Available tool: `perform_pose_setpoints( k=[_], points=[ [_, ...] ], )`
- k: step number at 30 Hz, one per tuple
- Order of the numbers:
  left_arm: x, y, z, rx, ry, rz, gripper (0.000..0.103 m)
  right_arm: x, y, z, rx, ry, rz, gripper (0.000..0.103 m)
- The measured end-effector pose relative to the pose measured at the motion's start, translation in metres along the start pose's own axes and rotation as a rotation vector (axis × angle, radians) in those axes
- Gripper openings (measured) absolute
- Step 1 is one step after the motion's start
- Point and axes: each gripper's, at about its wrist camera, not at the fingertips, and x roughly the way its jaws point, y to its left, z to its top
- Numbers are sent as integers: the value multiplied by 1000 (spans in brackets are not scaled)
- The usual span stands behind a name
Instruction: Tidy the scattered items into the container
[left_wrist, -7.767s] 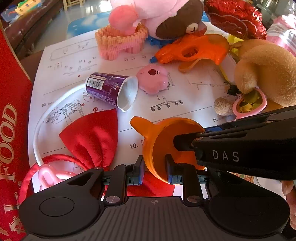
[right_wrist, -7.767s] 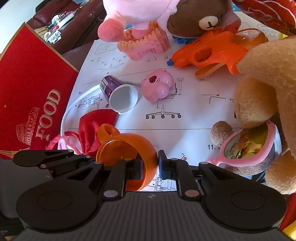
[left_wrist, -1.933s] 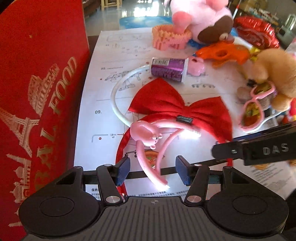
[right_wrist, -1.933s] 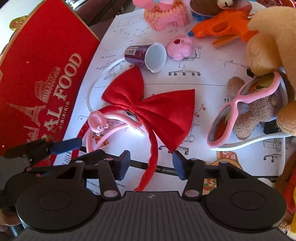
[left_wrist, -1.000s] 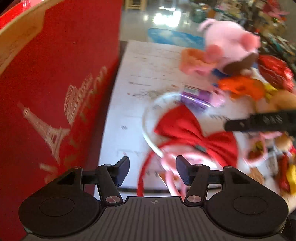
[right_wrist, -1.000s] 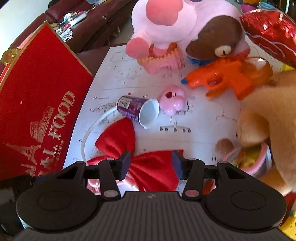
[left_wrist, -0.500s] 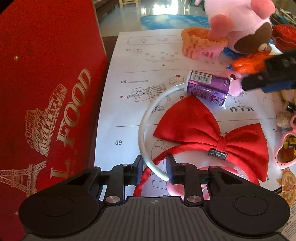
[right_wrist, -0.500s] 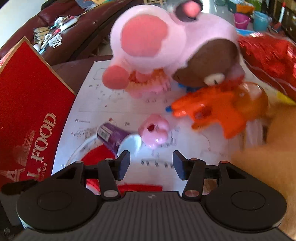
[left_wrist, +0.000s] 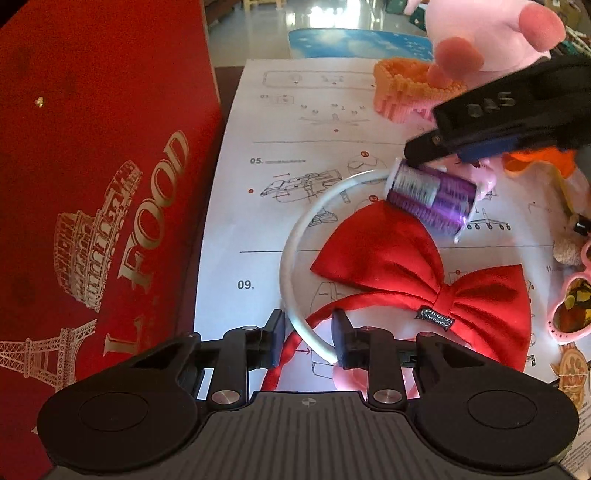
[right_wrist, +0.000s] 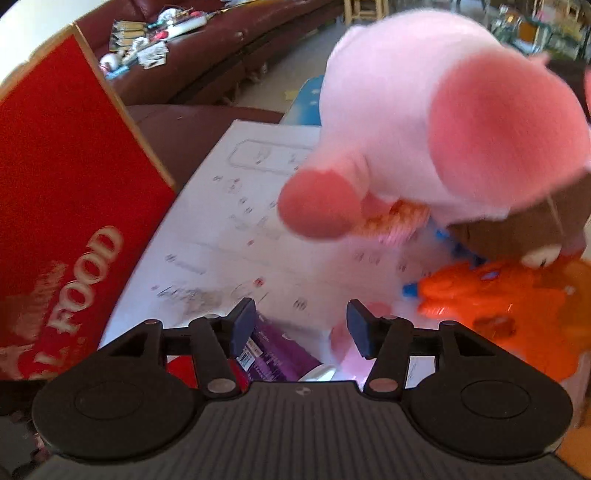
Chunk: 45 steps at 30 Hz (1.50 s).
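Along the tabletop's left edge stands the red box (left_wrist: 110, 184) with gold "FOOD" lettering, its wall rising beside a printed instruction sheet (left_wrist: 295, 110) that covers most of the surface. The scattered things all lie on that sheet, outside the box.

Near the front edge, the left gripper (left_wrist: 308, 332) points steeply down at two headbands that cross between its fingers. The white headband (left_wrist: 291, 258) curves away from the jaws toward the middle of the sheet, and the thin red band of the red bow headband (left_wrist: 388, 254) runs beside it. The jaws have just been closing and then eased slightly apart, and now stand narrow. The white band lies against the right pad and the red band against the left, so they appear to be pinched, though the contact is hard to judge from this angle. The bow itself lies flat on the sheet, just right of the white arc.

Beyond the bow, the purple cup (left_wrist: 432, 195) lies on its side across the white headband's far end, with a small pink pig toy (left_wrist: 487, 177) touching its mouth end. The right gripper (right_wrist: 301, 321) hangs over this cup, its jaws about half open and empty, with the cup below and between them; its view is blurred.

Toward the far edge sit a pink brick piece (left_wrist: 402, 92) and a large pink plush (right_wrist: 424, 129) leaning over it. An orange toy pistol (right_wrist: 498, 306) lies toward the right edge, and pink heart sunglasses (left_wrist: 576, 306) lie at the right edge nearer the front.
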Motion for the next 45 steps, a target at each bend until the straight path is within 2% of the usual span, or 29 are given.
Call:
perform_pose_setpoints(
  k=[2,5,11,13,15,21,24,28,33,34,35,36,37,40,45],
  points=[
    [-1,-4,-2,22,-4,-6,32,-2,-2,-9,22,39,39,60],
    [-3,-11,-7,44,-6,-23,32,1,1,-31,3,117,26,53],
    [-10,-18,-22,81,-1,-53,31,-20,-2,-67,37,131,52,48],
    [-14,-20,-29,103,6,-67,31,-28,-3,-72,41,148,61,48],
    [-18,-21,-35,119,17,-82,31,-39,-7,-74,51,139,50,56],
    [-26,-22,-48,171,35,-123,31,-73,-22,-57,77,-8,-11,58],
    [-27,-20,-48,143,38,-130,38,-66,-27,-42,70,-43,-49,57],
    [-29,-18,-49,116,38,-126,42,-37,-30,-30,74,-45,-118,64],
    [-24,-16,-43,94,38,-128,50,-9,-31,-27,92,-7,-138,73],
    [-24,-16,-42,88,35,-126,47,-5,-32,-27,105,1,-141,73],
    [-23,-14,-40,75,31,-122,31,-1,-35,-28,131,13,-129,66],
    [-23,-13,-38,64,25,-113,23,-1,-35,-30,153,3,-120,65],
    [-23,-11,-36,54,20,-108,22,-4,-35,-30,159,-1,-106,55],
    [-25,-6,-32,21,1,-101,21,-8,-27,-28,142,-1,-96,51],
    [-27,-4,-34,13,-12,-77,21,-29,-14,-26,135,-34,-28,39]
  ],
)
